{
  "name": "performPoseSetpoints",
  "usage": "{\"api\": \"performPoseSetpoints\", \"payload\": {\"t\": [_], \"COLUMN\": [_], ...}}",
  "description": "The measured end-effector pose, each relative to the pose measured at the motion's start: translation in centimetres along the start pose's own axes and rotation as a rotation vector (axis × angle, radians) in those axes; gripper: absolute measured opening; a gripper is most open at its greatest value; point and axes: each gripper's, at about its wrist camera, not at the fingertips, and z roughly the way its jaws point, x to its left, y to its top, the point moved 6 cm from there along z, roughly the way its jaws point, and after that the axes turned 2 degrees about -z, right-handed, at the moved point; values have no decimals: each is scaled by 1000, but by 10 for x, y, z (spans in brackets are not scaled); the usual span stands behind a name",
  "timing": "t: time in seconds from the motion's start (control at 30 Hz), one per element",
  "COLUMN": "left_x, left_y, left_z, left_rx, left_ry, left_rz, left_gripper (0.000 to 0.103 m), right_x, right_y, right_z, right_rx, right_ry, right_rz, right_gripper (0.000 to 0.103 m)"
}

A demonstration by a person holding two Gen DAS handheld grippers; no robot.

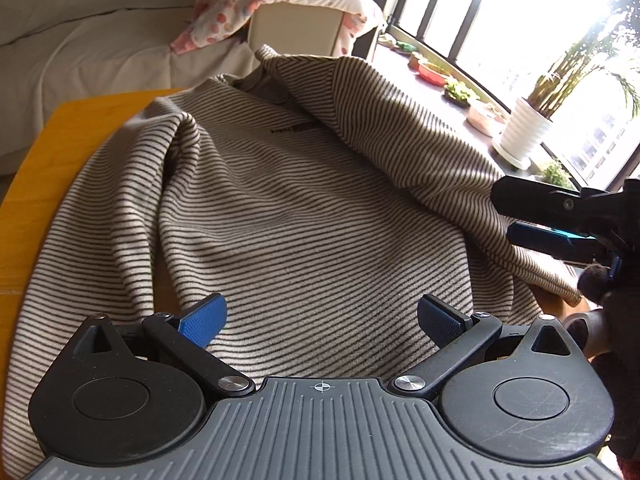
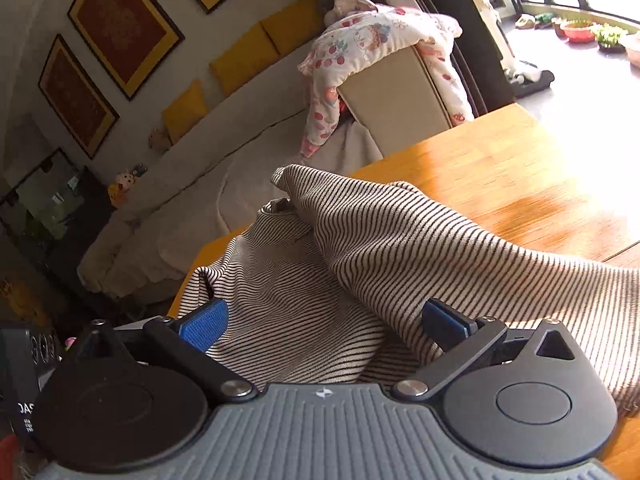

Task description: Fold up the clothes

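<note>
I hold my left gripper [image 1: 322, 320] wide over the shirt [image 1: 280, 208] on the table [image 1: 80, 128], because my right gripper [image 2: 324, 326] (also wide, empty) has its folded side.

Sunlit window [image 1: 500, 8], beige sofa [image 2: 224, 184], framed pictures [image 2: 124, 24]

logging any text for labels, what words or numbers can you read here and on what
Dark print on the chest of the striped top: too blurred to read.
"OAS" or similar, white letters cut off at the frame edge, on a black box at the lower left of the right wrist view; the smaller print below it is too small to read.
Nothing else shows readable text.
</note>
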Motion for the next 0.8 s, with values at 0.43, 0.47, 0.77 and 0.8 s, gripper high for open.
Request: {"api": "performPoseSetpoints", "payload": {"t": [0.43, 0.47, 0.77, 0.8], "left_x": [48, 49, 28, 26], "left_y": [1, 1, -6, -6], "left_z": [-12, -13, -2, -1], "left_rx": [2, -2, -39, -34], "left_ry": [-232, -231, -81, -63], "left_rz": [103, 99, 240, 250], "left_gripper": [103, 103, 103, 103], "right_x": [-1, 5, 34, 34], "right_y": [-55, -64, -88, -87], "right_z": [-25, -28, -24, -24], "right_rx": [66, 56, -47, -52], "right_ry": [-3, -19, -210, -208], "right_rz": [-9, -51, -223, -212], "right_gripper": [103, 103, 103, 103]}}
